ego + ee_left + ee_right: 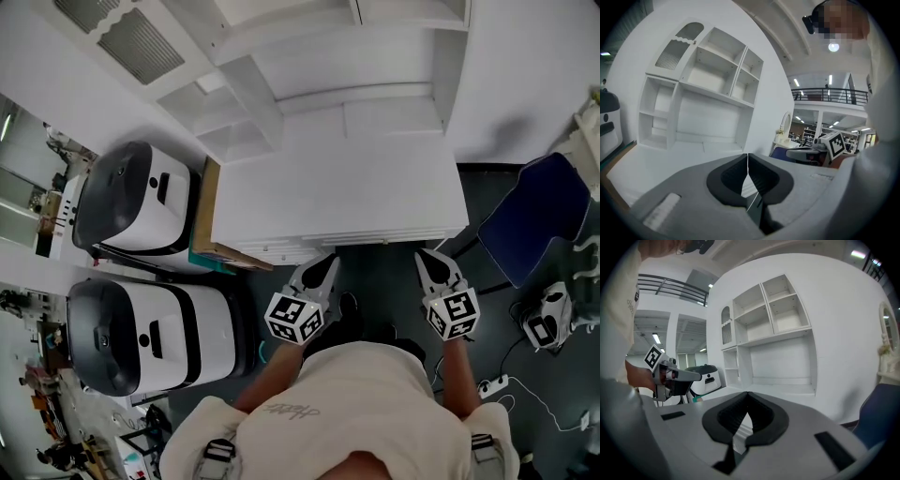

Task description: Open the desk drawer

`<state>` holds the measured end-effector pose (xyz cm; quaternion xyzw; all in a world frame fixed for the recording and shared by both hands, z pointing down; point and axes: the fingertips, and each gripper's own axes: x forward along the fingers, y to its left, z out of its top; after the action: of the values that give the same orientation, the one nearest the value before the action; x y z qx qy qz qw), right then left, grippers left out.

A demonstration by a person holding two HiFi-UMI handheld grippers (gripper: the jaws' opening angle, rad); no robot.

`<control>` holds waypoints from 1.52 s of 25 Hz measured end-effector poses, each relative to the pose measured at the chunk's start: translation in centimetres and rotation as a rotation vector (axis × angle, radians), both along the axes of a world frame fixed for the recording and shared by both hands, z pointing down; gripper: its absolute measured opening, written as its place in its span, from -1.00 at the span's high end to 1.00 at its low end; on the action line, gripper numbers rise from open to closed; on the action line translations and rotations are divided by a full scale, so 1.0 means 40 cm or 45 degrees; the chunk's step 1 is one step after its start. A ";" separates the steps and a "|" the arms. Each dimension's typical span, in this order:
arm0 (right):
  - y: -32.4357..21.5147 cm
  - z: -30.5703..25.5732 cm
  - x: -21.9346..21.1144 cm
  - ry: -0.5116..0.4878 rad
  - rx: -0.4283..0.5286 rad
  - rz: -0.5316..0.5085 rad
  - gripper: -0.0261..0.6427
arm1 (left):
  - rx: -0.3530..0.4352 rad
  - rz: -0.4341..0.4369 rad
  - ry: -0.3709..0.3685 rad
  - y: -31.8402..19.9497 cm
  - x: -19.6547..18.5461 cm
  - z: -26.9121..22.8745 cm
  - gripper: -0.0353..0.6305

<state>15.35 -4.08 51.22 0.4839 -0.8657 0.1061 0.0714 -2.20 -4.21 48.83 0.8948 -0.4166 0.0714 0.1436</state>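
- The person's shirt (356, 403) fills the bottom of the head view. Both forearms reach toward the table (337, 187), probably because the drawer sits in its near edge.
- The left tongs (320, 270) hover just short of the table's front edge, tips pressed together on nothing.
- The right tongs (434, 264) hang beside them at the same edge, likewise closed and empty. Neither touches the table.
- The drawer (375, 237) looks shut, flush under the table top. No handle can be made out.
- The tongs would likely need to spread before gripping the drawer's lip.
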 end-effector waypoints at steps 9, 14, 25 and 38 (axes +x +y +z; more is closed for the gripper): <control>-0.192 -0.057 -0.065 0.035 0.047 0.065 0.91 | 0.079 0.049 -0.017 -0.201 -0.083 -0.046 0.84; -0.287 -0.074 -0.110 0.034 0.060 0.096 0.91 | 0.107 0.074 -0.021 -0.302 -0.134 -0.054 0.84; -0.423 -0.084 -0.150 0.011 0.050 0.061 0.91 | 0.067 0.028 -0.021 -0.435 -0.166 -0.041 0.84; -0.544 -0.019 0.013 0.046 0.027 -0.146 0.91 | 0.007 -0.092 -0.082 -0.501 0.037 -0.010 0.84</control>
<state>15.87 -25.83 50.47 0.4362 -0.8916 0.0838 0.0878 -0.71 -24.24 48.44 0.8769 -0.4533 0.0937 0.1300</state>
